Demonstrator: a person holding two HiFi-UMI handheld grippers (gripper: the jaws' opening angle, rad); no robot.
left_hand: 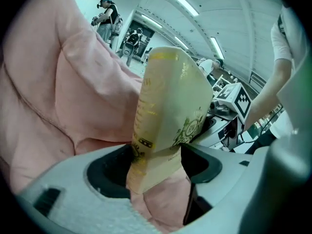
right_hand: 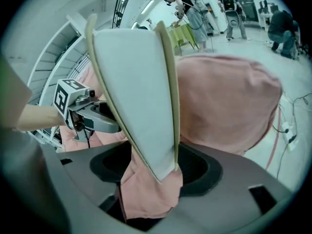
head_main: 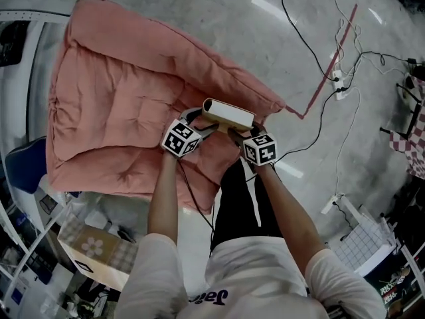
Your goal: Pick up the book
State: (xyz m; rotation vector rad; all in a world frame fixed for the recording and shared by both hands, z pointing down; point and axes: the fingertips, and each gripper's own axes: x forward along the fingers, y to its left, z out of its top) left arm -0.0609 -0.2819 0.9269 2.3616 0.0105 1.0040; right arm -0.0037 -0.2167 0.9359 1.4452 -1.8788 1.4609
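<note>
A cream-yellow book (head_main: 228,113) is held between both grippers, lifted above the front part of a big pink cushion (head_main: 119,105). My left gripper (head_main: 199,123) is shut on its left end, my right gripper (head_main: 240,134) on its right end. In the left gripper view the book's cover (left_hand: 168,116) with gold print stands up out of the jaws of the left gripper (left_hand: 156,167). The right gripper view shows the white page edge (right_hand: 139,91) clamped in the right gripper (right_hand: 151,167). Pink cushion fabric (right_hand: 146,194) shows below the book there.
Cables and a power strip (head_main: 340,85) lie on the grey floor to the right, beside a red line (head_main: 332,58). A patterned box (head_main: 96,248) and shelving stand lower left, a white grid rack (head_main: 362,241) lower right. People (right_hand: 195,13) stand far off.
</note>
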